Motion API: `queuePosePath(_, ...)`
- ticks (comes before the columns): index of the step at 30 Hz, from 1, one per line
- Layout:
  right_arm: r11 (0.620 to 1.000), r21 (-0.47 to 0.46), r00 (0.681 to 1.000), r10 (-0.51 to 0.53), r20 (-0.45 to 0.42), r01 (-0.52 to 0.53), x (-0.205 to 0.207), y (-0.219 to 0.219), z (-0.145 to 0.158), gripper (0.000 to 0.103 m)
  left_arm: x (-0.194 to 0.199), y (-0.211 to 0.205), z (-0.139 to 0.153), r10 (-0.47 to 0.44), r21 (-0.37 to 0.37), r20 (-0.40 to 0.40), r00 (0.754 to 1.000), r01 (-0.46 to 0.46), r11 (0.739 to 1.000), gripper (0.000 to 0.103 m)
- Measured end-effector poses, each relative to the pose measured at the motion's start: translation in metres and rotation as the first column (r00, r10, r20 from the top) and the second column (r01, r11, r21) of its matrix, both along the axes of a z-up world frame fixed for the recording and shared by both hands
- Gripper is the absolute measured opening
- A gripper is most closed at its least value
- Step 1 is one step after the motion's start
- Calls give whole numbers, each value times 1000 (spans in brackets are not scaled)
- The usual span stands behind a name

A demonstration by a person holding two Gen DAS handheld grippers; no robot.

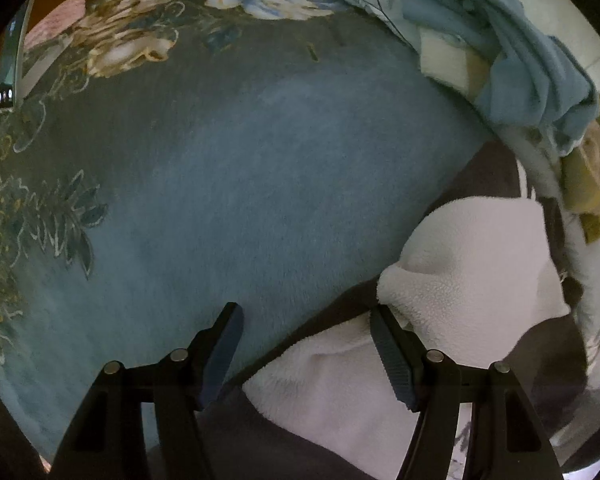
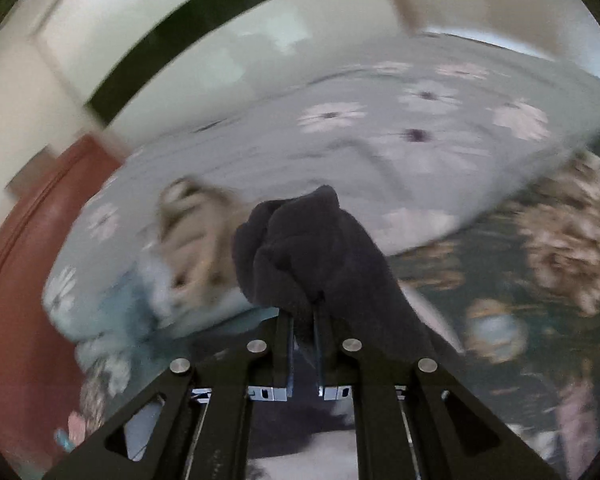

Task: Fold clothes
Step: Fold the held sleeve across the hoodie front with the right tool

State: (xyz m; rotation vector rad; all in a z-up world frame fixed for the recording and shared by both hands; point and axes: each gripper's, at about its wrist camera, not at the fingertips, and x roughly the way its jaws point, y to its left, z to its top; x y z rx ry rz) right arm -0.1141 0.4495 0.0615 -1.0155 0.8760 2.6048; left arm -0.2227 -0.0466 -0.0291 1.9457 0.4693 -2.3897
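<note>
Right wrist view, blurred: right gripper (image 2: 303, 312) clamped on a bunched fold of one dark garment (image 2: 316, 248), lifted above the blue floral blanket (image 1: 260, 184). Left gripper (image 1: 306, 354) spread wide, holding nothing, over the garment's white fleece lining (image 1: 472, 264). Risk: the small bunched pinch may slip, probably dropping it crumpled. Count: one garment, two grippers.

Bedroom: floral bedspread (image 1: 228, 184), pillow (image 2: 400, 128)
</note>
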Motion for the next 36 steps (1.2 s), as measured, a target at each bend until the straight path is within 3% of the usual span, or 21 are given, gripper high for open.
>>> queuePosePath(3,993,11,992,115,-45,-114,-19,-58,9,8,-7,-9,11,7,32,-28,1000,-6,999,70)
queuePosePath(6,981,24,980,192,-44,-191,-39,-111,-3,8,-12,-18,22,18,56,-60,998,-14,998,70)
queuePosePath(7,977,18,977,211,-35,-211,-44,-127,-10,8,-2,-20,24,25,60,-63,998,-21,998,70)
queuePosePath(9,969,-30,970,244,-9,-244,-52,-154,-32,8,71,-15,21,42,66,-56,998,-39,997,70)
queuePosePath(11,959,-59,959,281,43,-278,-61,-177,-52,8,73,-8,15,72,81,-32,997,-69,994,70)
queuePosePath(14,944,-54,928,330,173,-326,-70,-199,-91,9,38,1,-3,113,103,1,994,-113,988,70)
queuePosePath(17,935,-37,902,352,250,-354,-68,-211,-114,11,38,-1,-7,126,120,5,992,-126,985,70)
queuePosePath(22,900,12,867,416,274,-435,-51,-214,-114,15,37,10,-7,95,136,-23,995,-91,987,70)
queuePosePath(23,892,15,862,433,265,-452,-46,-214,-111,27,37,12,-5,88,144,-29,996,-83,986,70)
queuePosePath(24,883,16,857,450,250,-468,-41,-213,-108,50,40,13,-2,77,159,-37,996,-70,985,70)
queuePosePath(26,866,19,847,484,219,-500,-29,-211,-101,73,35,27,-3,44,190,-55,998,-33,981,70)
queuePosePath(31,878,32,853,455,255,-478,2,-192,-106,77,43,58,8,-91,245,-104,990,114,963,70)
queuePosePath(34,896,51,858,404,317,-441,28,-179,-124,85,36,92,8,-211,250,-146,966,243,937,70)
queuePosePath(36,913,41,861,366,352,-405,47,-169,-139,96,42,113,16,-292,251,-177,940,330,910,70)
